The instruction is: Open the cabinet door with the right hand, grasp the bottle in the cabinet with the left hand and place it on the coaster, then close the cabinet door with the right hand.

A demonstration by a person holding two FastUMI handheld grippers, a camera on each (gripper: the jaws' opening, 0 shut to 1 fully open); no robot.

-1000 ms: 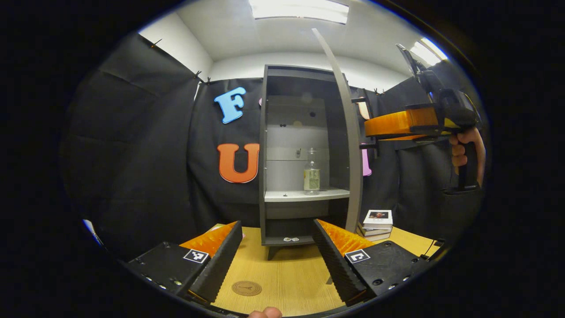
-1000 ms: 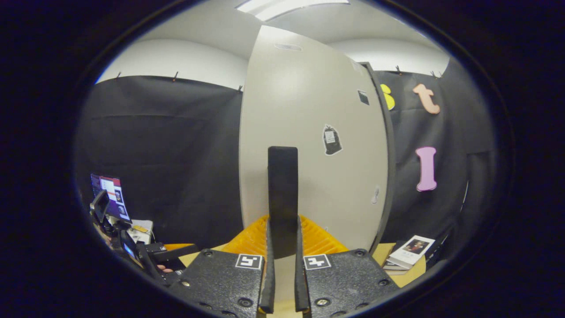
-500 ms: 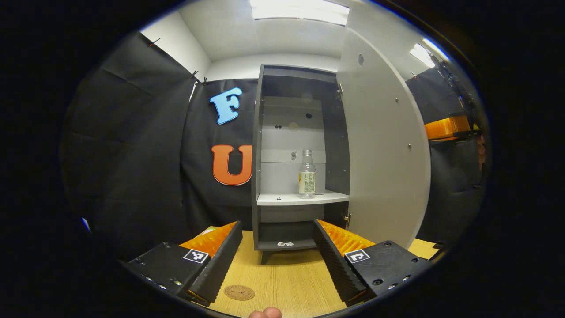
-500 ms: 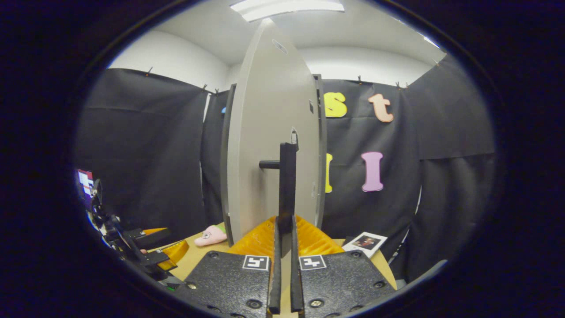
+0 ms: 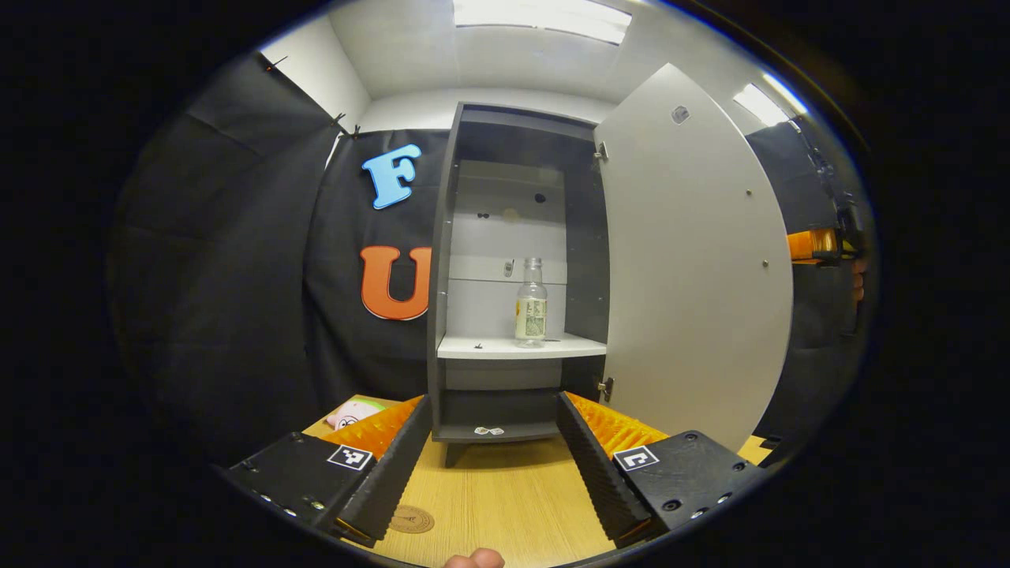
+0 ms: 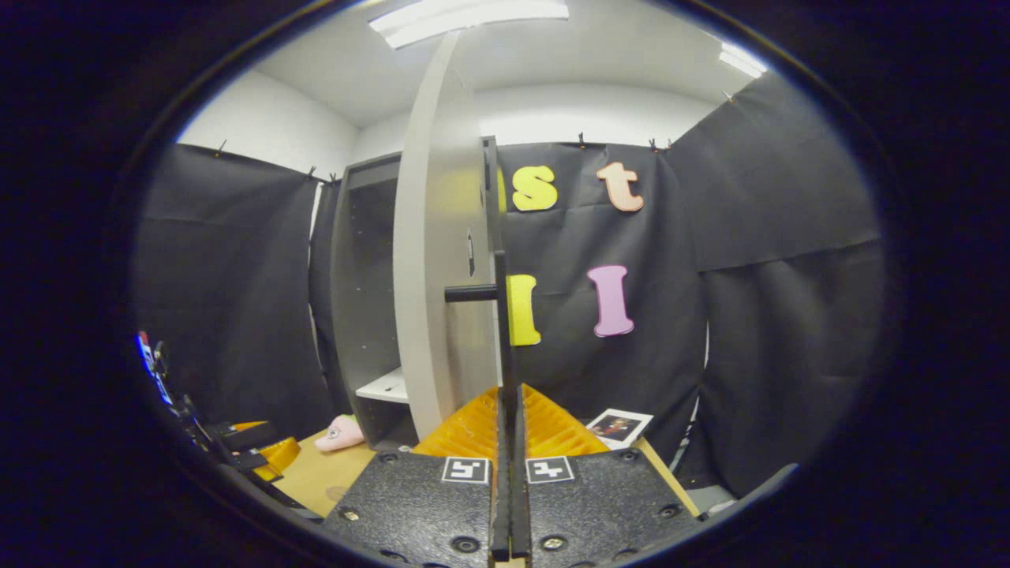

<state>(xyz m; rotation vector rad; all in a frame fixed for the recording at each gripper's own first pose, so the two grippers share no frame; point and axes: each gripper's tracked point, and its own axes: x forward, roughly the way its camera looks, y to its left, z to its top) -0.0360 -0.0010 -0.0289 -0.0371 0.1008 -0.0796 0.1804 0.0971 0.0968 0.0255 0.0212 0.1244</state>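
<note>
The cabinet (image 5: 505, 276) stands on the wooden table (image 5: 489, 513) with its door (image 5: 694, 260) swung wide open to the right. Inside, a clear bottle (image 5: 532, 304) with a label stands upright on the white shelf (image 5: 513, 347), near the middle. A round brown coaster (image 5: 411, 519) lies flat on the table in front of the cabinet, well apart from the bottle.

The left gripper (image 5: 489, 465) hovers low over the table and points at the cabinet. Its two fingers are spread wide with nothing between them.

The right gripper (image 6: 506, 473) is at the outside of the door. Its fingers are pressed close together on the thin black handle (image 6: 499, 331) that sticks out from the door.

A pink soft toy (image 6: 339, 434) lies on the table beside the cabinet. A small stack of books (image 6: 619, 426) sits by the black wall.
</note>
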